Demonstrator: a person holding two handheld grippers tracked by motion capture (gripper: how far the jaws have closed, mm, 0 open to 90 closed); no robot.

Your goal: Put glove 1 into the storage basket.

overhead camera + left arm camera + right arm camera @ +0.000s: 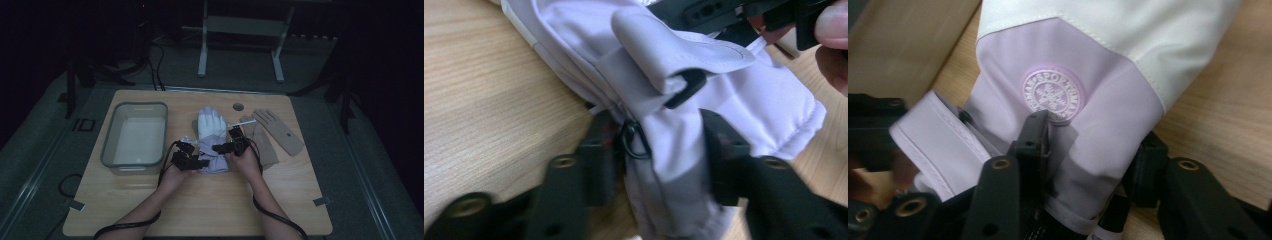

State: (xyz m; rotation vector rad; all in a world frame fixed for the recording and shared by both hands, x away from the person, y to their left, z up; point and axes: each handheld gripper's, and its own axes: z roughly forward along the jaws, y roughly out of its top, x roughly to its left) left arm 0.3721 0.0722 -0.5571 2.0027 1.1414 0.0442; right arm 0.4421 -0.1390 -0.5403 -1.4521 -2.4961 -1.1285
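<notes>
A padded glove (211,131), white at the fingers and lavender at the cuff, lies in the middle of the wooden table (200,205), fingers pointing away. My left gripper (196,162) is at the cuff's left side. In the left gripper view its jaws (659,145) are shut on the lavender cuff fabric (724,95) beside a black ring (634,142). A strap with a black tab (684,85) folds over above. My right gripper (223,147) holds the cuff from the right. In the right gripper view the gripper (1093,145) pinches the cuff just below a round snowflake logo (1052,95).
A grey plastic bin (135,135) stands at the table's left. Two beige gloves (280,131) (262,145) lie to the right of the padded glove, with a thin white stick (244,122) near them. A round hole (238,107) sits at the table's far side.
</notes>
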